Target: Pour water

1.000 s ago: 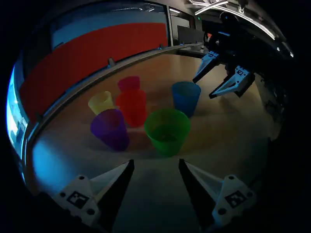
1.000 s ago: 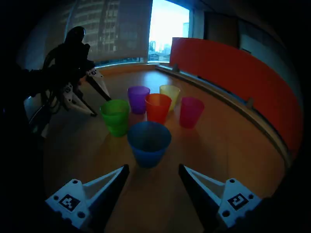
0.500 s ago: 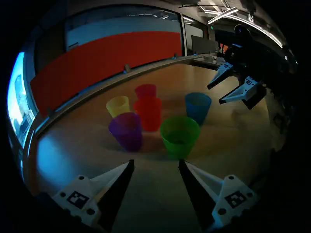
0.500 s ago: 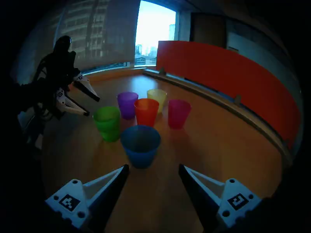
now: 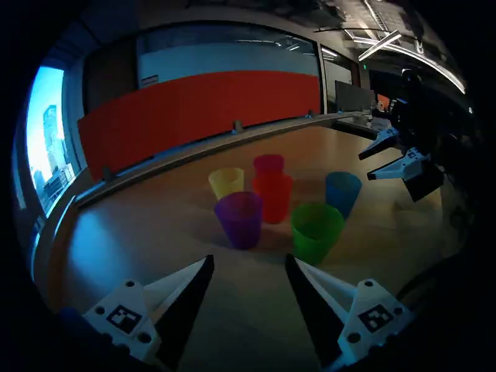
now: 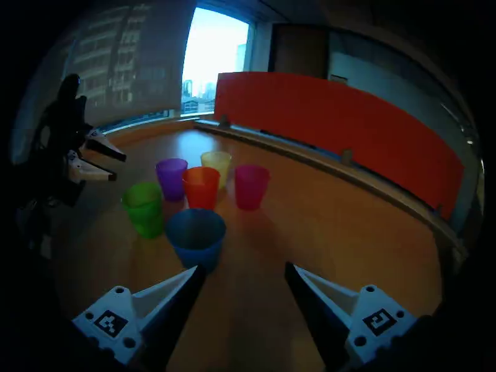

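Several coloured plastic cups stand clustered on a wooden table. In the left gripper view I see a purple cup (image 5: 239, 218), a green cup (image 5: 316, 232), an orange cup (image 5: 272, 196), a yellow cup (image 5: 226, 182), a magenta cup (image 5: 269, 164) and a blue cup (image 5: 342, 193). My left gripper (image 5: 247, 279) is open just short of the purple and green cups. In the right gripper view the blue cup (image 6: 196, 238) is nearest, left of my open right gripper (image 6: 243, 280). Behind it stand the green cup (image 6: 144, 208), purple cup (image 6: 170, 178), orange cup (image 6: 201, 186), yellow cup (image 6: 216, 166) and magenta cup (image 6: 251, 185).
An orange partition (image 5: 204, 108) runs along the table's far edge (image 5: 186, 155). A bright window (image 6: 214, 56) lies beyond the table. The other gripper (image 5: 397, 162) hovers at the right of the left gripper view, and the left one (image 6: 93, 158) sits at the left of the right gripper view.
Both grippers have drawn back from the cups, which now look smaller and farther. In each view the cups have shifted sideways. Both stay open and hold nothing.
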Demonstrator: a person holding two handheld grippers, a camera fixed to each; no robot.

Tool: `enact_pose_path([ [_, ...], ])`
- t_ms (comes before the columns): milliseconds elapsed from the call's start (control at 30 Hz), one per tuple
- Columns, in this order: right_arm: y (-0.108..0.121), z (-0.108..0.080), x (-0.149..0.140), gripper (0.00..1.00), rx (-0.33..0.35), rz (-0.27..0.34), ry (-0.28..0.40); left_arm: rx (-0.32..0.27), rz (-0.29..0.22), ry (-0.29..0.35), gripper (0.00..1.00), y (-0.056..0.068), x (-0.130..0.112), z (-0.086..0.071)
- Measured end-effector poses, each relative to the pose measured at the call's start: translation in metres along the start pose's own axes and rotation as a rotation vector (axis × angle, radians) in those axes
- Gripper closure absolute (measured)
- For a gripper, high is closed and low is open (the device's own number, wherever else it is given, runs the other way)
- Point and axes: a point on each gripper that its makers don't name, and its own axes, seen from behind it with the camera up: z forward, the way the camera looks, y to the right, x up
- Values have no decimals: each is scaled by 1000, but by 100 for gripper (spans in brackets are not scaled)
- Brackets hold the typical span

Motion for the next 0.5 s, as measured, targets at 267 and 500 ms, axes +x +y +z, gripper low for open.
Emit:
enact_pose_path([
  [267,8,-3,4,1,-62,59,28,68,-59,31,16,-18,-1,-2],
  [500,24,-5,9,1,-128,122,60,153,-91,80,16,-37,8,-8],
])
